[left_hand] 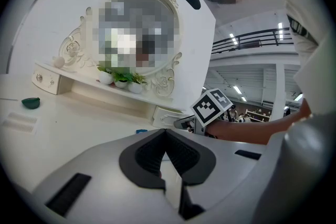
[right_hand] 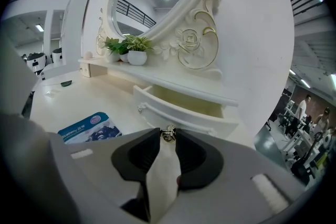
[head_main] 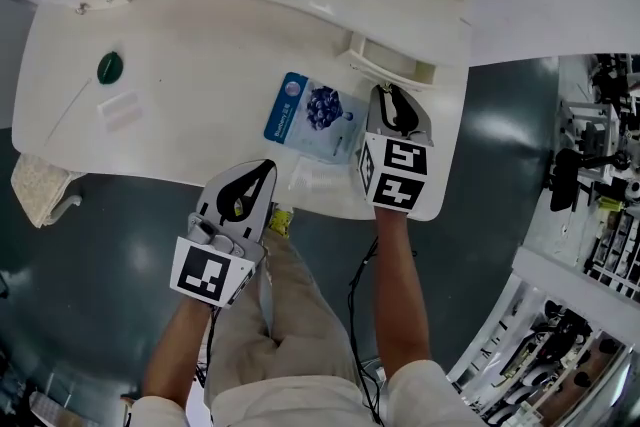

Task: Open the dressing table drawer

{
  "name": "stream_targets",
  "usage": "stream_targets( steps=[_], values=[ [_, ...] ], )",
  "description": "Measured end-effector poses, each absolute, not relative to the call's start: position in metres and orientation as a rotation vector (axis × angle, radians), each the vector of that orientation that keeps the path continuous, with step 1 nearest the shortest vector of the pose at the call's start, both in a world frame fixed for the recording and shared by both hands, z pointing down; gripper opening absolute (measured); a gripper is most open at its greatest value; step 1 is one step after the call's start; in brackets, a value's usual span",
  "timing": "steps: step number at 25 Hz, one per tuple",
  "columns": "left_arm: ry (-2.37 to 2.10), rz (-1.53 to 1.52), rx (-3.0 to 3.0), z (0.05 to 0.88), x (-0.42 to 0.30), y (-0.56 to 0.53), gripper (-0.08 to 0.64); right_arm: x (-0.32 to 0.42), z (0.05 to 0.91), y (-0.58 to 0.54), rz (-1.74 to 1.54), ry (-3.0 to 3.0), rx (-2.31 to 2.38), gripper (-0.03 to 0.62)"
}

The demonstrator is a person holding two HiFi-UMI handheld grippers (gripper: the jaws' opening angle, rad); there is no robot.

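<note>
Over white tabletop (head_main: 180, 65), pinched metal knob (right_hand: 168, 134) between part-open jaws of right gripper (head_main: 388, 95), with drawer (right_hand: 194, 118) standing pulled out at table's right end. Held left gripper (left_hand: 166, 132) fully closed, empty, just off front edge.

White drawer (right_hand: 182, 115) stands pulled partly open

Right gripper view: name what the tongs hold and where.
The small gold metal knob of the white drawer, apparently pinched between the right gripper's tong tips.
</note>
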State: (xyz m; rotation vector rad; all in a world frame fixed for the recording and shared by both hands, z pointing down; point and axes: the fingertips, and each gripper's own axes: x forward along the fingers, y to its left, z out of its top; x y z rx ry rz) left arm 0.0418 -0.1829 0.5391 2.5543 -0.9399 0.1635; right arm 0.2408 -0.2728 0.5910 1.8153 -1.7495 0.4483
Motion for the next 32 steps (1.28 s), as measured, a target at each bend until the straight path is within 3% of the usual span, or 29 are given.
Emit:
stream_targets(
  steps=[32],
  values=[
    [-0.945,0.151,2.555,0.536,0.045,-0.181,0.008,0.230,0.590,-0.245,0.481,-1.768,1.808,0.103]
  ],
)
